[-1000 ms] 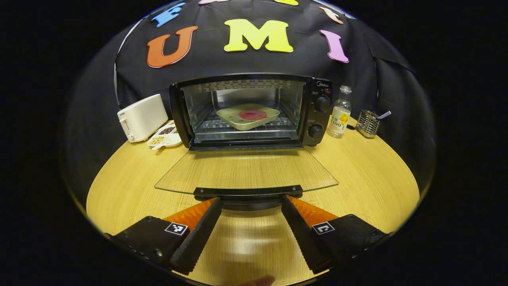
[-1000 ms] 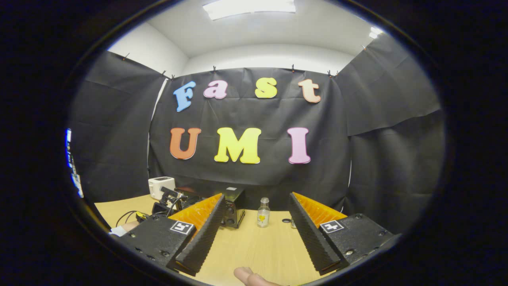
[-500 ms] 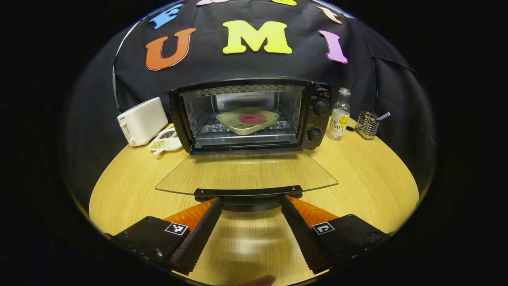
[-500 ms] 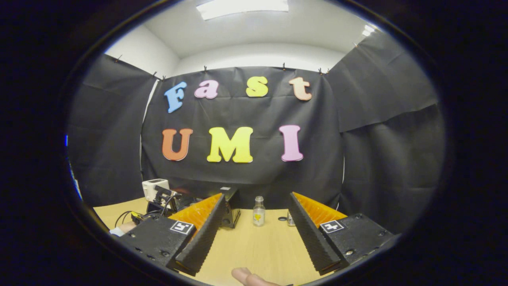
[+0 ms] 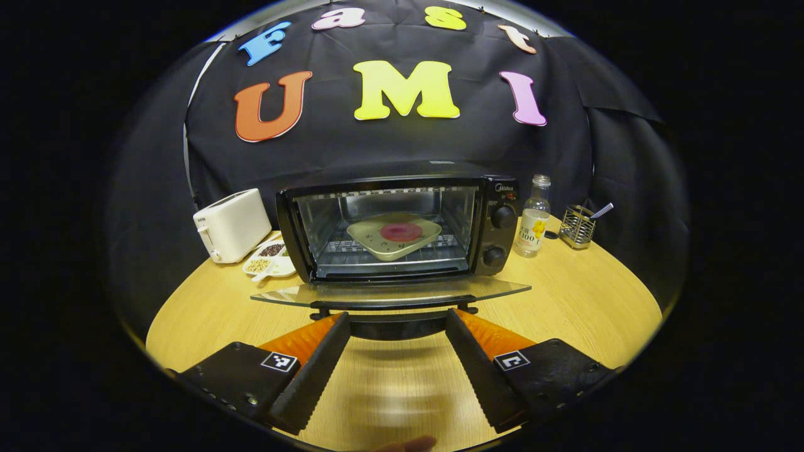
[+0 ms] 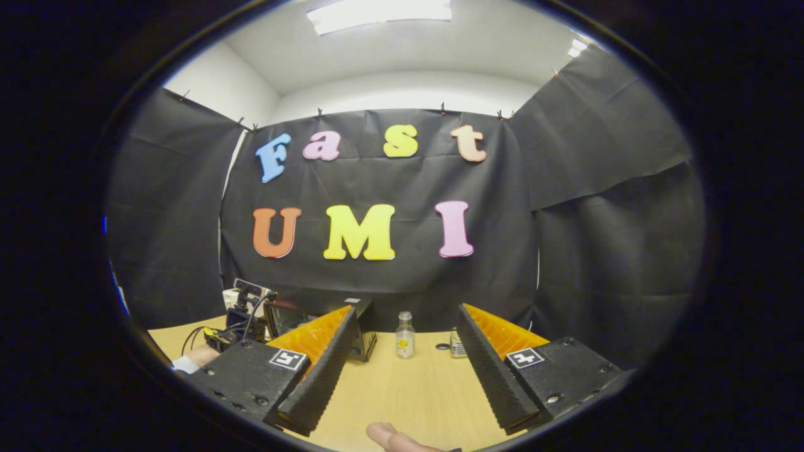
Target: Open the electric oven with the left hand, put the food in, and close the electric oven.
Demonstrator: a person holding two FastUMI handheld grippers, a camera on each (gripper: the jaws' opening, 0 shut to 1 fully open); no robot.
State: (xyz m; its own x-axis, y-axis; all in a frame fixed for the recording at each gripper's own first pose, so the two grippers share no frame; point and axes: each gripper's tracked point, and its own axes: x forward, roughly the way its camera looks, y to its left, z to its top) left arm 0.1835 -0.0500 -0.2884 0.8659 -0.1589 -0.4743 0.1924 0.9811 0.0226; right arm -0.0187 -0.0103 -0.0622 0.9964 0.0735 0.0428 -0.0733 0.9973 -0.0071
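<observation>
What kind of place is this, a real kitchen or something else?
Probably a staged recording booth, not a real kitchen: black cloth hangs as walls around one wooden table, which holds an electric oven, a toaster and a bottle.

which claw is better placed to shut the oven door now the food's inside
Left. The left claw sits right at the door handle of the oven; the right claw hangs open, well back from it.

The light wooden surface [image 5: 565, 301] carries the black electric oven [image 5: 490, 220], a white toaster [image 5: 231, 225], a divided snack dish [image 5: 269, 265], a clear bottle [image 5: 532, 218] and a wire holder [image 5: 576, 226].
</observation>
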